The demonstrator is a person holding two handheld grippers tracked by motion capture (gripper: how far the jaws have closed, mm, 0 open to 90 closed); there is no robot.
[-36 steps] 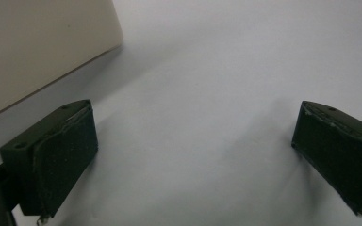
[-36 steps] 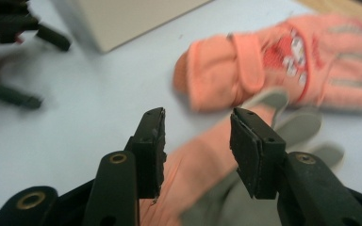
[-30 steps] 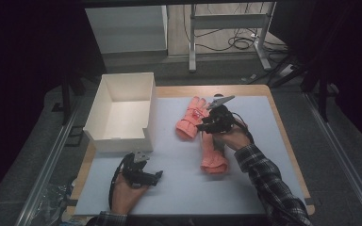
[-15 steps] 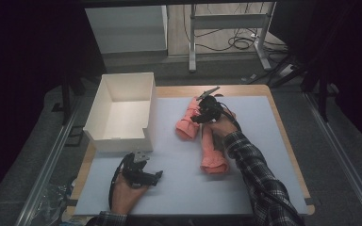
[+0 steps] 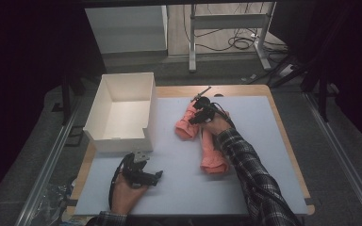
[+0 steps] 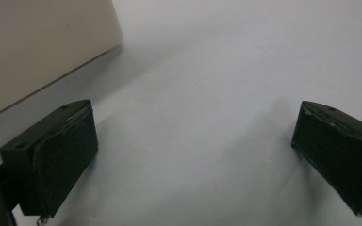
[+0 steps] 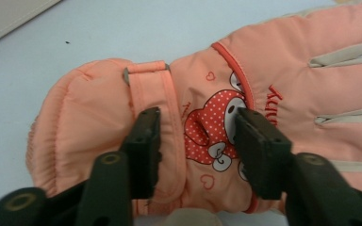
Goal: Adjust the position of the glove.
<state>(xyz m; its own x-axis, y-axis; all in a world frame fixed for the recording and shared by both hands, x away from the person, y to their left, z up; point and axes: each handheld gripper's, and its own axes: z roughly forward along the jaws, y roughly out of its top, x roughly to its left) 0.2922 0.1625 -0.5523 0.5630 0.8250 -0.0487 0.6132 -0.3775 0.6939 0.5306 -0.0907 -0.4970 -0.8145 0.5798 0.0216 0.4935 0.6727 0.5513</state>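
- High view, nearest the person: the left hand (image 5: pixel 125 197) is resting on the grey mat (image 5: pixel 283 141), holding the left gripper (image 5: pixel 156 176) low near the front edge, just in front of the white box (image 5: pixel 122 106).
- Left gripper view: its two black jaws are standing wide apart over bare mat — nothing is sitting between them, and a corner of the white box (image 6: pixel 37 47) is showing just beyond the left jaw.
- Farther in, a plaid sleeve (image 5: pixel 254 174) is reaching diagonally across the mat from the bottom right, passing beside the nearer pink glove (image 5: pixel 212 155), which is lying flat with its cuff toward the person.
- At the end of that sleeve, the right gripper (image 5: pixel 195 115) is pointing down at the farther pink glove (image 5: pixel 187 123), which is lying to the right of the box, its cuff end nearer the box.
- Right gripper view: the jaws have just been closing and are standing partway apart, tips resting on the farther pink glove (image 7: pixel 226 108) on either side of its red dotted cartoon patch (image 7: pixel 207 125) — the fabric is sitting between them, but the pads are not yet pinching it.
- A strap (image 7: pixel 153 94) is crossing the glove's wrist just behind the left jaw.
- Beyond the mat, the wooden table edge (image 5: pixel 235 88) is running along the far side.
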